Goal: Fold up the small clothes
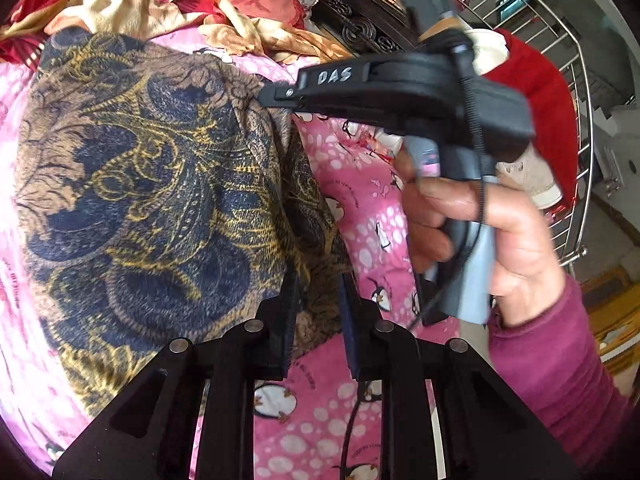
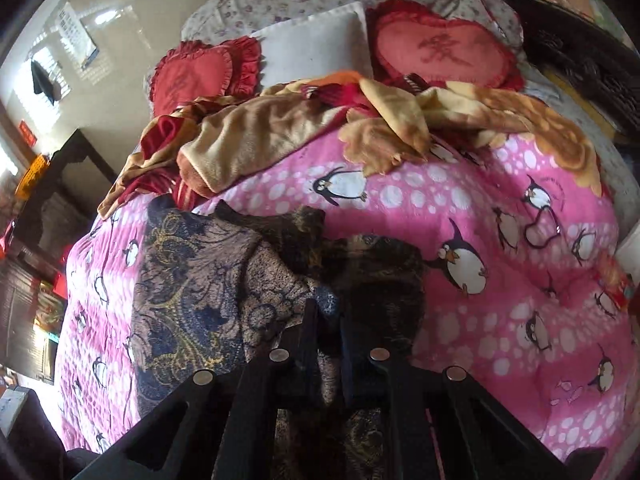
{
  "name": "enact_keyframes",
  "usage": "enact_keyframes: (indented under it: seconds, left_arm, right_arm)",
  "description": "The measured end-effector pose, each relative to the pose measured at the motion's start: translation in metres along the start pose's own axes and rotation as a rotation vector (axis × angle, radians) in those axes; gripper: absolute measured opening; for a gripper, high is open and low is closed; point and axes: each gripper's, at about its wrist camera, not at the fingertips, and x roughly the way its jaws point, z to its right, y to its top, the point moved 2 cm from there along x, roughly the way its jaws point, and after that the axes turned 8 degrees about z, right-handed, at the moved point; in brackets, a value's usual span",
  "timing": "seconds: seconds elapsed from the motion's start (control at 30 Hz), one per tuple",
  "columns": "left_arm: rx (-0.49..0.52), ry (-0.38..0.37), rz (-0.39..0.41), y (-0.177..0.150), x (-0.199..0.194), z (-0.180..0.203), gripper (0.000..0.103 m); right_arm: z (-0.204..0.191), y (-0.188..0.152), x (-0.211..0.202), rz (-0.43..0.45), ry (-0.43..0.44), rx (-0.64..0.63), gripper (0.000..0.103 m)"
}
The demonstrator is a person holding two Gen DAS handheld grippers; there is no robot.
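Note:
A dark blue and gold patterned garment lies spread on the pink penguin blanket. It also shows in the right wrist view. My left gripper is shut on the garment's right edge near the bottom. My right gripper reaches in from the right, held by a hand, and its tip pinches the garment's upper right edge. In its own view the right gripper is shut on a raised fold of the garment.
A tan and red blanket is bunched at the head of the bed. Red heart cushions and a white pillow lie behind it. A metal rack with a red cloth stands to the right.

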Motion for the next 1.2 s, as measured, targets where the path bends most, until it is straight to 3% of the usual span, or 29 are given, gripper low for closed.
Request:
enact_keyframes:
  seconds: [0.1, 0.13, 0.17, 0.2, 0.23, 0.27, 0.43, 0.57, 0.7, 0.73, 0.87, 1.07, 1.13, 1.2]
  left_arm:
    - [0.039, 0.025, 0.048, -0.002, -0.024, -0.004, 0.026]
    - [0.055, 0.048, 0.067, -0.004, -0.035, -0.007, 0.038]
    - [0.066, 0.076, 0.089, -0.014, -0.051, -0.013, 0.05]
    - [0.076, 0.114, 0.118, -0.015, -0.06, -0.019, 0.053]
    - [0.088, 0.149, 0.131, -0.018, -0.065, -0.025, 0.054]
    - [0.098, 0.177, 0.131, -0.021, -0.069, -0.029, 0.054]
    - [0.053, 0.274, 0.12, -0.036, -0.081, -0.074, 0.054]
    - [-0.029, 0.273, 0.097, -0.043, -0.083, -0.093, 0.054]
    - [-0.043, 0.277, 0.099, -0.044, -0.084, -0.099, 0.054]
    - [-0.046, 0.277, 0.098, -0.043, -0.082, -0.099, 0.054]
    - [-0.053, 0.259, 0.117, -0.033, -0.082, -0.093, 0.054]
    - [-0.032, 0.257, 0.135, -0.026, -0.078, -0.087, 0.054]
    - [-0.043, 0.257, 0.119, -0.026, -0.069, -0.086, 0.054]
    - [-0.038, 0.253, 0.115, -0.025, -0.063, -0.084, 0.054]
  right_arm:
    - [0.001, -0.002, 0.002, 0.008, 0.016, 0.016, 0.008]
    - [-0.002, -0.002, -0.002, 0.018, 0.023, 0.018, 0.012]
    - [-0.003, -0.001, -0.009, 0.034, 0.044, 0.031, 0.021]
    - [-0.004, -0.001, -0.014, 0.053, 0.059, 0.046, 0.031]
    - [-0.004, -0.003, -0.022, 0.077, 0.068, 0.063, 0.054]
    - [-0.005, -0.007, -0.029, 0.103, 0.076, 0.077, 0.06]
    - [-0.016, -0.046, -0.029, 0.066, 0.156, 0.09, 0.06]
    - [-0.017, -0.067, -0.004, 0.006, 0.168, 0.103, 0.06]
    - [-0.035, -0.073, 0.006, 0.032, 0.238, 0.078, 0.059]
    - [-0.039, -0.073, 0.01, 0.035, 0.225, 0.058, 0.058]
    - [-0.039, -0.072, 0.009, 0.062, 0.193, 0.058, 0.02]
    - [-0.034, -0.067, -0.058, 0.188, 0.084, -0.039, 0.017]
    - [-0.02, -0.067, -0.057, 0.182, 0.043, -0.016, 0.018]
    - [-0.004, -0.073, -0.035, 0.103, 0.071, 0.064, 0.021]
